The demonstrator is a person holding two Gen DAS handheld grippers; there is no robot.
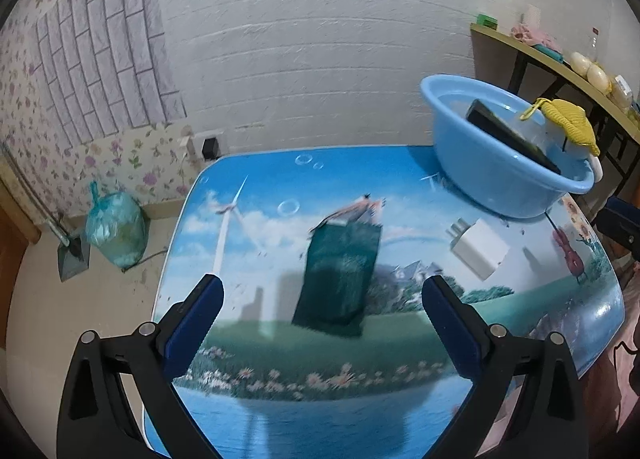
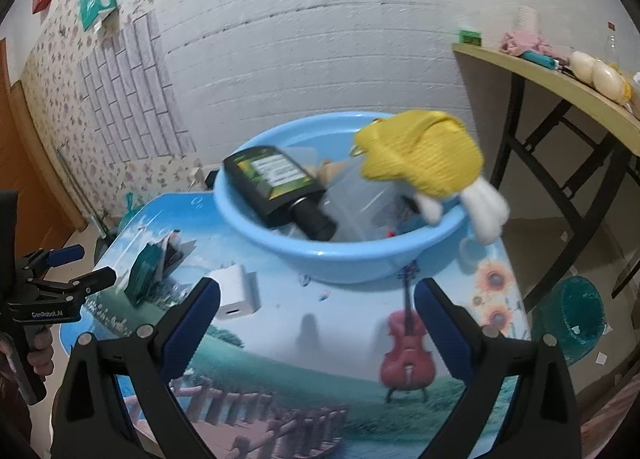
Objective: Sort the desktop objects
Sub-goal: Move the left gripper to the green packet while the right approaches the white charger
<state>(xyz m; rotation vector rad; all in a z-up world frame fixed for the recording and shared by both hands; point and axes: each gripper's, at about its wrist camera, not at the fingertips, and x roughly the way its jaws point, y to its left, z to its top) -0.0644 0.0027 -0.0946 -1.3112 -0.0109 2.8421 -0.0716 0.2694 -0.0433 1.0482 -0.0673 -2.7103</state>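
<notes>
Approach step of sorting: left gripper [image 1: 322, 295], jaws spread and empty, aims at the green packet [image 1: 340, 275] lying beside the white charger [image 1: 478, 249]; right gripper [image 2: 316, 299], likewise released, faces the blue basin [image 2: 280, 235]; next, descend and clamp the packet.

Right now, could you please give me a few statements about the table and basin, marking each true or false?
1. The dark bottle lies inside the blue basin. True.
2. The white charger sits in the basin. False: it lies on the table, outside the basin.
3. The left gripper is open and holds nothing. True.
4. The green packet hangs on the basin's rim. False: it lies on the table; a yellow cloth hangs there.
5. The right gripper grips the charger. False: it is open and empty.
</notes>
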